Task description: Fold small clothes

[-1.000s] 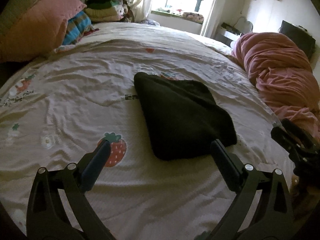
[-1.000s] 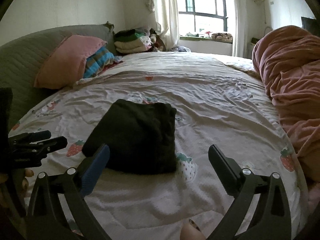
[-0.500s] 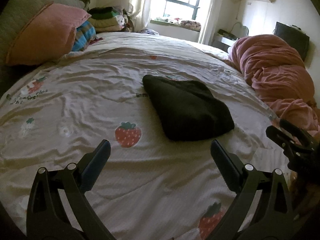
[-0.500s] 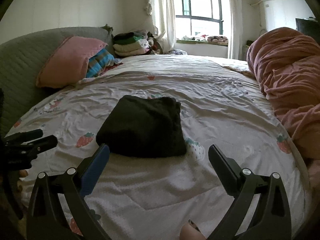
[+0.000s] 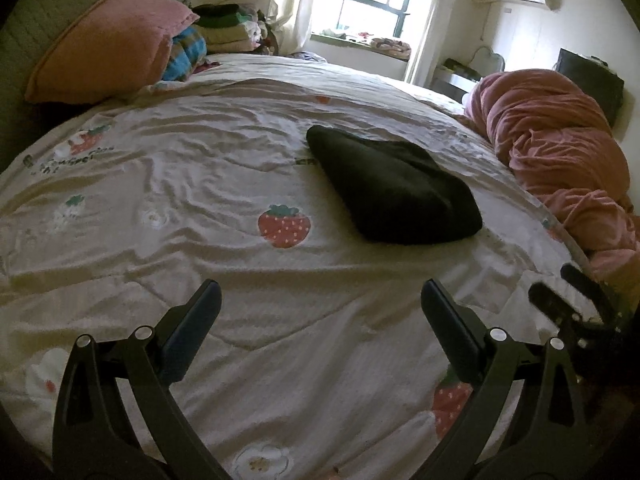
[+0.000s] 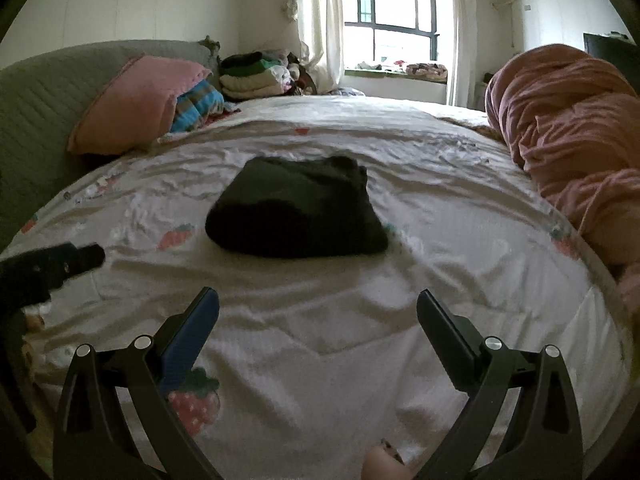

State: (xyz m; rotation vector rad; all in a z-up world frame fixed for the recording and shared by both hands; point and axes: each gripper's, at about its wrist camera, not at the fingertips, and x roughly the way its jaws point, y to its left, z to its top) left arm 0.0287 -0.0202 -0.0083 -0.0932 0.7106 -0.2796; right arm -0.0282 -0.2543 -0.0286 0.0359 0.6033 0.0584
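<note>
A dark folded garment (image 5: 394,192) lies flat on the strawberry-print bedsheet (image 5: 200,208), in the middle of the bed. It also shows in the right wrist view (image 6: 296,208). My left gripper (image 5: 320,300) is open and empty, held above the sheet well short of the garment. My right gripper (image 6: 318,308) is open and empty too, also back from the garment. The right gripper shows at the right edge of the left wrist view (image 5: 576,304), and the left gripper at the left edge of the right wrist view (image 6: 52,264).
A bunched pink blanket (image 5: 560,152) lies along the bed's right side. A pink pillow (image 5: 108,48) and a striped cloth (image 5: 186,58) lean at the headboard, with a stack of folded clothes (image 6: 256,76) behind. A window (image 6: 390,12) is at the far wall.
Both grippers have pulled back from the folded garment, which now sits farther away in both views. Both stay open. The garment has not moved on the sheet.
</note>
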